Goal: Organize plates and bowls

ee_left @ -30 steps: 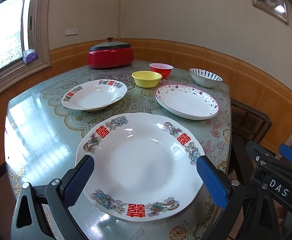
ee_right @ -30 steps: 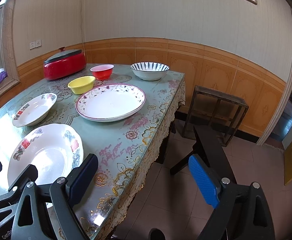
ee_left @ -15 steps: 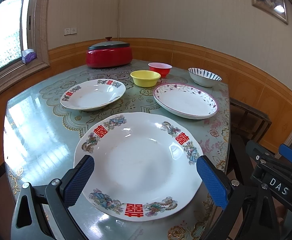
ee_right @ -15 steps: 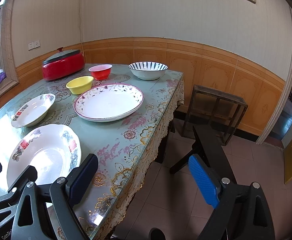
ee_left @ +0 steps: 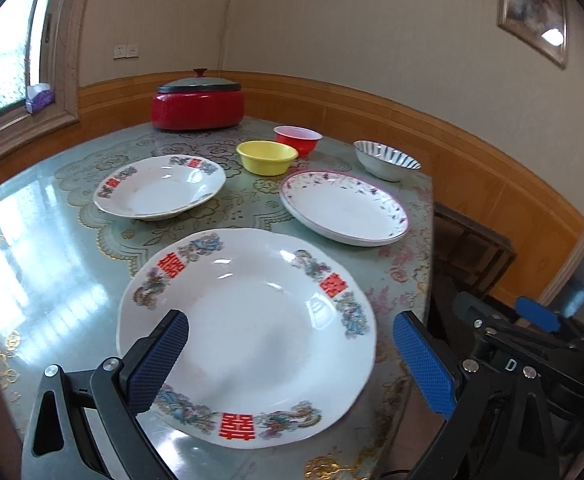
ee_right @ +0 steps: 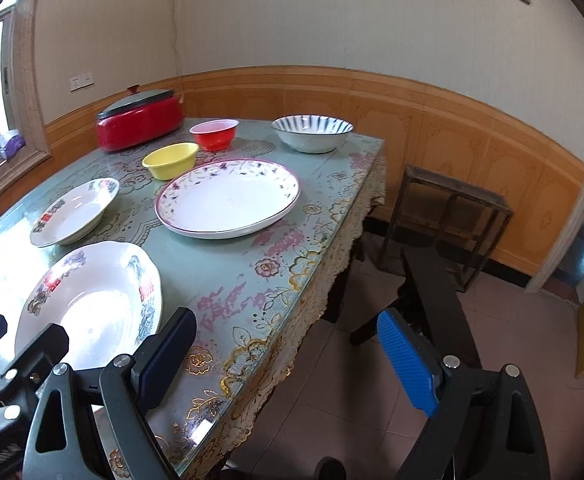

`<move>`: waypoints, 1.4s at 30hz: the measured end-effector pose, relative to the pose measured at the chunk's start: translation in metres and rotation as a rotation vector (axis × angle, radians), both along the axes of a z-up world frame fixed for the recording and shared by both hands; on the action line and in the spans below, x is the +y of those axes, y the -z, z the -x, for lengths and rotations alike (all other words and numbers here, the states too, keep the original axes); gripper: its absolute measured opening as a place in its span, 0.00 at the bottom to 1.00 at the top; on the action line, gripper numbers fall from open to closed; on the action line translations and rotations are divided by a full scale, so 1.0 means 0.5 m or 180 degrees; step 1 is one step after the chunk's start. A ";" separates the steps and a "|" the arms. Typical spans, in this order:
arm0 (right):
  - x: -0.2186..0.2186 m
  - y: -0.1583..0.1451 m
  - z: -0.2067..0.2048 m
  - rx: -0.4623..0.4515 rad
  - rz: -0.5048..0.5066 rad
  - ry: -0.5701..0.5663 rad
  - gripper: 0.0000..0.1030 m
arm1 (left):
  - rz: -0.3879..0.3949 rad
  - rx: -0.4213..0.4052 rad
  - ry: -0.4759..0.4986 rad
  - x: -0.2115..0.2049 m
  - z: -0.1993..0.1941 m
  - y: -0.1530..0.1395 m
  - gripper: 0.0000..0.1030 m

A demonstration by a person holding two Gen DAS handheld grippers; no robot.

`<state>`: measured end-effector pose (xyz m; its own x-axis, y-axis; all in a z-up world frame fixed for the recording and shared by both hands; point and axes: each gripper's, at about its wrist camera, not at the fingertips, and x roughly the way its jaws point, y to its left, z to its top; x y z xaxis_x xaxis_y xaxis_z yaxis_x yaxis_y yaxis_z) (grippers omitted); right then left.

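A large white plate with red characters (ee_left: 248,320) (ee_right: 88,304) lies at the table's near edge. My left gripper (ee_left: 292,356) is open, its blue pads either side of the plate's near rim. Behind are a smaller matching plate (ee_left: 160,186) (ee_right: 74,210), a purple-rimmed plate (ee_left: 344,208) (ee_right: 228,198), a yellow bowl (ee_left: 267,157) (ee_right: 171,160), a red bowl (ee_left: 297,140) (ee_right: 214,134) and a blue-striped bowl (ee_left: 386,160) (ee_right: 312,132). My right gripper (ee_right: 288,364) is open and empty, past the table's right edge above the floor.
A red lidded pot (ee_left: 198,102) (ee_right: 140,118) stands at the table's far end by the window. A wooden stool (ee_right: 448,220) and a dark chair (ee_right: 432,288) stand on the floor to the right of the table (ee_right: 252,280).
My left gripper has moved forward over the large plate's near rim, left pad now above the plate. My right gripper has shifted slightly, still off the table's edge.
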<state>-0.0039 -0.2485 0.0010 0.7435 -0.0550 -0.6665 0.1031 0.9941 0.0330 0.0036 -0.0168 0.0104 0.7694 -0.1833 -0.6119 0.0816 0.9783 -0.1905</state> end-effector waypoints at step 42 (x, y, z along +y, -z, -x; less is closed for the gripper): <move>-0.151 0.004 -0.580 0.0717 -0.0581 -0.2424 0.58 | -0.0156 0.0658 -0.0837 -0.203 -0.416 0.041 0.93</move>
<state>0.2859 -0.3240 -0.0009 0.3803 0.5355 -0.7540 -0.5754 0.7753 0.2604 0.2118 -0.1183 -0.0100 0.6452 0.0386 -0.7631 -0.2102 0.9691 -0.1288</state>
